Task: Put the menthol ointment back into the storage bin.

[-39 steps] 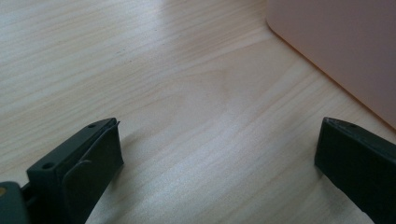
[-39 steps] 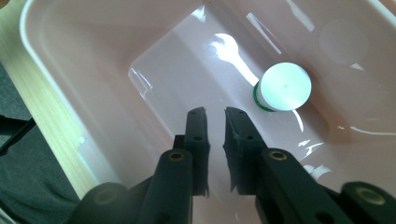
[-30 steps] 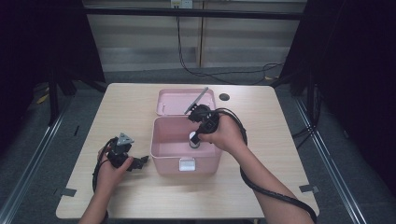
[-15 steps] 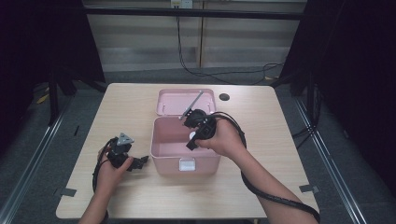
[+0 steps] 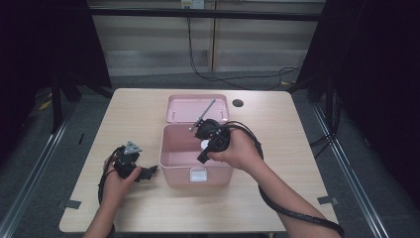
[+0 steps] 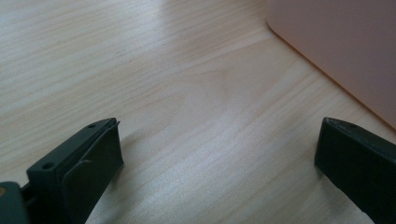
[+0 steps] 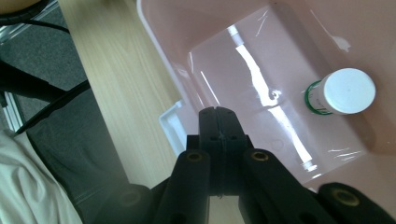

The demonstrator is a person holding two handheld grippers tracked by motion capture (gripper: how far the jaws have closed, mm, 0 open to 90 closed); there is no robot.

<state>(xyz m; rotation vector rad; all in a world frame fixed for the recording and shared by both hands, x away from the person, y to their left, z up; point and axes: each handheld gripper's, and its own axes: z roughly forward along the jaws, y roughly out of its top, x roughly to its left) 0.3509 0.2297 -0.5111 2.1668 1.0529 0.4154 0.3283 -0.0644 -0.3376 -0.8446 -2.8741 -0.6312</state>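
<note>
An open pink box (image 5: 195,174) stands mid-table, its lid (image 5: 181,106) folded back behind it. Inside stands a small bottle with a white cap (image 5: 204,145), a green band under the cap (image 7: 348,91). My right gripper (image 5: 203,156) hangs over the box's right half and points down into it; its jaws (image 7: 218,112) are shut with nothing between them, and the bottle stands apart to their right. My left gripper (image 5: 151,171) rests low on the table just left of the box, open and empty (image 6: 219,149), the box wall (image 6: 345,51) beside its right jaw.
The wooden table (image 5: 297,148) has a dark round hole (image 5: 237,103) at the back right. A white latch (image 5: 198,174) sits on the box's front wall. Cables trail from both grippers towards the table's front edge.
My right hand has shifted slightly left over the box with its jaws still shut. The left hand and the bottle have kept still.
</note>
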